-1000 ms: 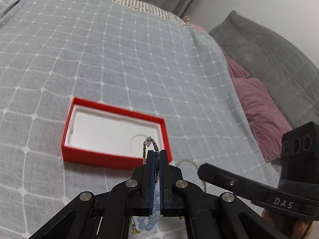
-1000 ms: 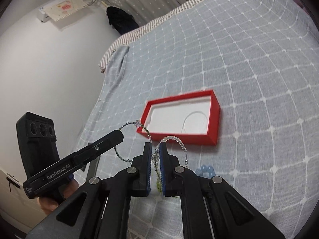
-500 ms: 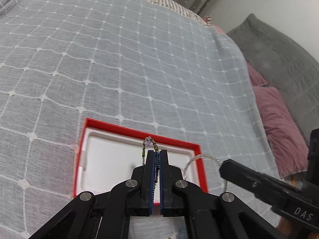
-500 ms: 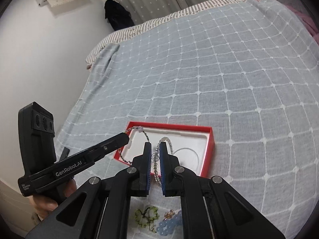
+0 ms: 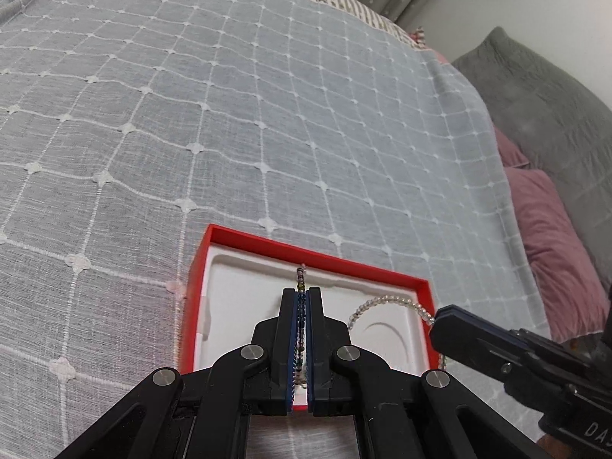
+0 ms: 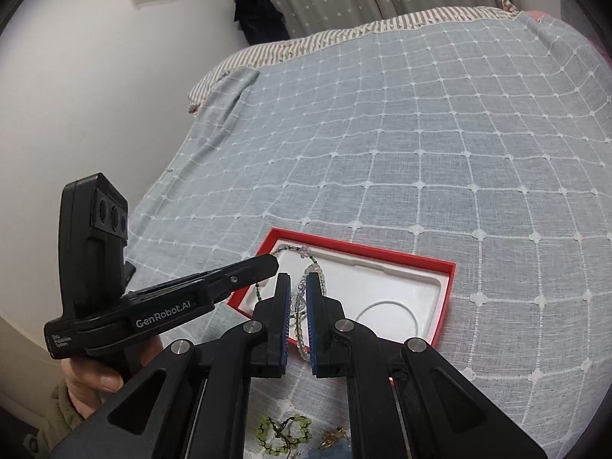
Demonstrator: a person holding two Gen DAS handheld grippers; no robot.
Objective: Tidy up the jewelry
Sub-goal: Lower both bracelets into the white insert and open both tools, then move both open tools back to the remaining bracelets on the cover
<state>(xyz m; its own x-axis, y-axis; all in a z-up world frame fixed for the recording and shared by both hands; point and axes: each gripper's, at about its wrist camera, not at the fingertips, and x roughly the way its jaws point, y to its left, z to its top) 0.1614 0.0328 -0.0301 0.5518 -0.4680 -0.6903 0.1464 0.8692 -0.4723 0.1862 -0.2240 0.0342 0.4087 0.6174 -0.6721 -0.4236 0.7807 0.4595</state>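
A red box (image 5: 317,253) with a white moulded insert lies on the grey checked bedspread, also seen as the red box (image 6: 440,267). My left gripper (image 5: 301,291) is shut on a thin dark-beaded bracelet (image 5: 301,276) and hangs over the box's insert. My right gripper (image 6: 296,279) is shut on a clear-bead bracelet (image 6: 302,308), over the box's near left corner. In the left wrist view the clear-bead bracelet (image 5: 386,300) arcs out from the right gripper's tip (image 5: 445,315). In the right wrist view the left gripper's tip (image 6: 267,264) holds the dark-beaded bracelet (image 6: 285,248) above the insert.
More jewelry lies on the bedspread near me: a green bead piece (image 6: 283,436), a gold piece (image 6: 334,436) and pale blue beads (image 6: 336,453). Pink pillows (image 5: 550,237) and a grey pillow (image 5: 543,114) lie to the right. A person's hand (image 6: 95,375) holds the left gripper.
Both grippers have moved forward and down over the red box, each still carrying its bracelet. The box now sits right under the fingertips.
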